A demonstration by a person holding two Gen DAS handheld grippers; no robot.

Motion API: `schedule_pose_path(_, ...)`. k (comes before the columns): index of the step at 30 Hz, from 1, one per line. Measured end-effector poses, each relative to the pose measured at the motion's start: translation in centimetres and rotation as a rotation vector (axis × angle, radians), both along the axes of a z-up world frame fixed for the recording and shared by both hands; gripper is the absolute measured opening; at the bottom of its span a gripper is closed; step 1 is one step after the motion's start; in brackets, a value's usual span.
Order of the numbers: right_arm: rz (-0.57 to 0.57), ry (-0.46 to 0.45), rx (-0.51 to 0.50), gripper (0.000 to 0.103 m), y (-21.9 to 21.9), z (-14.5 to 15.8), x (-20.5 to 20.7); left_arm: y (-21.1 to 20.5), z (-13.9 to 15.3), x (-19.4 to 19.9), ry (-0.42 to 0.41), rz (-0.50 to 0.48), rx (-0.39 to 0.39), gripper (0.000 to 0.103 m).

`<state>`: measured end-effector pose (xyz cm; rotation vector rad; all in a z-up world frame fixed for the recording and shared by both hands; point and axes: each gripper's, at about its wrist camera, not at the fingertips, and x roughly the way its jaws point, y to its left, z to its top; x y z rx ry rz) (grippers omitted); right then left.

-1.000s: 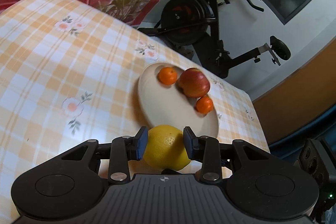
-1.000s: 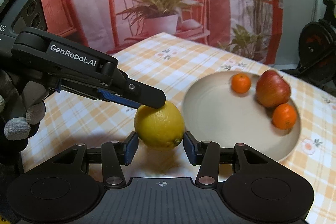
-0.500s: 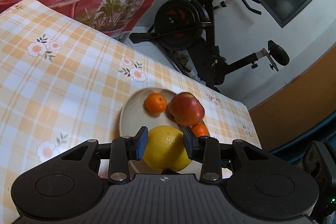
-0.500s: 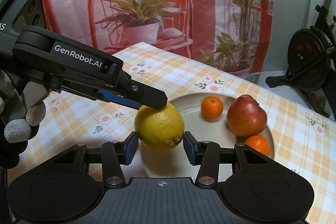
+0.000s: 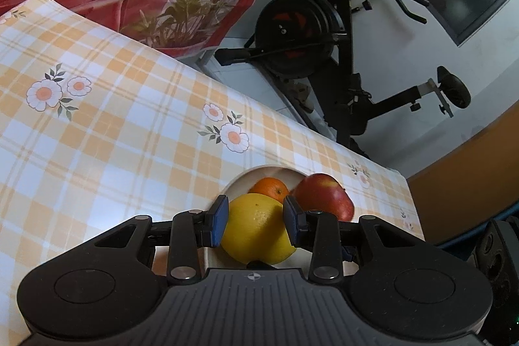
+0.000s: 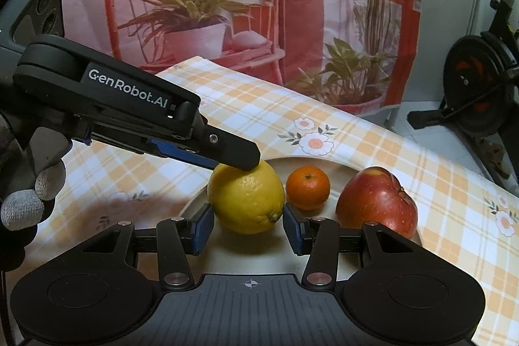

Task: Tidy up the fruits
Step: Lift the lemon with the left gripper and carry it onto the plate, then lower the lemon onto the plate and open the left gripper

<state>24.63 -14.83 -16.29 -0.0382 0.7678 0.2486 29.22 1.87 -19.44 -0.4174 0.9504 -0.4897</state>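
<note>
The left gripper is clamped on the lemon over the plate, beside a mandarin and an apple. The right gripper flanks the lemon; whether its pads press it is unclear. Its body hides the plate's near rim.

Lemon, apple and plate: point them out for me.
lemon [image 6: 246, 200], right wrist view, middle of its rind
apple [image 6: 376, 203], right wrist view, its red front
plate [image 6: 259, 258], right wrist view, bare floor below the lemon
</note>
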Motion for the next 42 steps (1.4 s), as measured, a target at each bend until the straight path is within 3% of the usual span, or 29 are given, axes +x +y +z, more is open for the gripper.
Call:
schedule_pose_path(11,-0.044,-0.019,-0.041,0.043,-0.3,-0.5,0.5,-0.8,-0.3,0.9,-0.008,0.015,-0.003,0.038)
schedule_pose_path(25,-0.073,-0.03,-0.081,0.045,0.5,-0.4,1.0,1.4,1.2,-0.2,-0.042,0.081,0.01,0.038)
schedule_pose_path(42,-0.077,-0.076,-0.057,0.048,0.6,2.8,-3.5,2.3,4.0,-4.6,-0.11,0.106,0.122,0.038)
